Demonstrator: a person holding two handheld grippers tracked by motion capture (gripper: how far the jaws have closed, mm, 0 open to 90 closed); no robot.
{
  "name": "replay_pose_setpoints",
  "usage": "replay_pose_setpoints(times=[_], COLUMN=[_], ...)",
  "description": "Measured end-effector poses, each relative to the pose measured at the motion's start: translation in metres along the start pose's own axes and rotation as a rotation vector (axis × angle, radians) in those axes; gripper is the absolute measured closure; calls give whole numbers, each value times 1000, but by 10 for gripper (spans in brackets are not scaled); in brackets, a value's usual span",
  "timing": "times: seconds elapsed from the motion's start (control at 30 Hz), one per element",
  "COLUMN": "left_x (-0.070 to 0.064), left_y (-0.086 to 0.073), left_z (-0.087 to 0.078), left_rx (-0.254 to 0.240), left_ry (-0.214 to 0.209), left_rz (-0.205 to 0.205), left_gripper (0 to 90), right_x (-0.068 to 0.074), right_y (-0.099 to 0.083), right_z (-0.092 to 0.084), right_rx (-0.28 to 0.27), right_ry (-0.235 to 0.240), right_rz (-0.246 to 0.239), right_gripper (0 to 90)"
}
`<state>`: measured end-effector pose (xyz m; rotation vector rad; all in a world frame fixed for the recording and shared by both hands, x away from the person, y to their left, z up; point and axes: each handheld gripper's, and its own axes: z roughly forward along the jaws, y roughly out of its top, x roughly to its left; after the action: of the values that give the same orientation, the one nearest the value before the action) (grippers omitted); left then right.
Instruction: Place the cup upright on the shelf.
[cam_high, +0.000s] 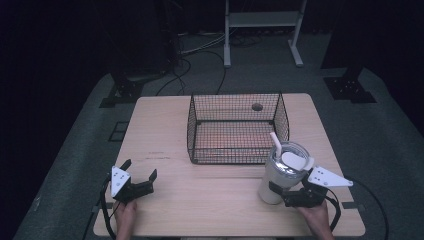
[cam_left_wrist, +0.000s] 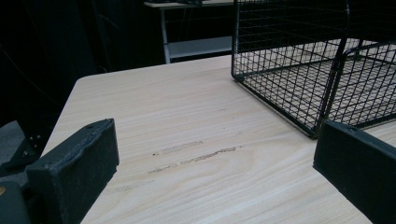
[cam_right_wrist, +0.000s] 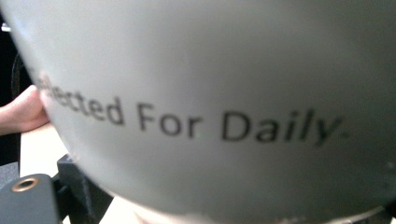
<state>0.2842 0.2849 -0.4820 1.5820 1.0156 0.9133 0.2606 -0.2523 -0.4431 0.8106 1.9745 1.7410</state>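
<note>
A pale tumbler (cam_high: 276, 172) with a lid and a white straw (cam_high: 275, 140) stands upright near the table's front right, just in front of the black wire basket (cam_high: 233, 142). My right gripper (cam_high: 281, 194) is shut on the tumbler's lower part, one jaw on each side. In the right gripper view the tumbler's wall (cam_right_wrist: 210, 93) is very close, with dark printed words on it. My left gripper (cam_high: 140, 169) rests open at the front left of the table, nothing between its jaws. Its own view shows the left gripper (cam_left_wrist: 215, 140) facing bare wood and the basket's corner (cam_left_wrist: 299, 60).
The wooden table (cam_high: 200, 200) has a dark round spot (cam_high: 257, 106) behind the basket. A hand (cam_right_wrist: 18, 112) shows past the tumbler's left side. On the floor behind are cables (cam_high: 200, 55), a white frame (cam_high: 262, 30) and black stand bases (cam_high: 125, 90).
</note>
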Motion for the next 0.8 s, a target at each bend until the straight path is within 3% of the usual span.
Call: replay_pose_setpoints(times=[0.33, 0.5, 0.8], left_x=[0, 1, 1], left_y=[0, 0, 0], left_z=[0, 0, 0], left_rx=[-2, -4, -4], left_ry=[0, 0, -3], left_rz=[-1, -3, -10], left_gripper=[0, 0, 0], right_x=[-1, -1, -1], right_y=[24, 50, 78], right_z=[2, 15, 36], right_rx=[-3, 8, -4], right_ry=[32, 72, 123], right_rz=[-41, -86, -111], right_gripper=[83, 83, 83])
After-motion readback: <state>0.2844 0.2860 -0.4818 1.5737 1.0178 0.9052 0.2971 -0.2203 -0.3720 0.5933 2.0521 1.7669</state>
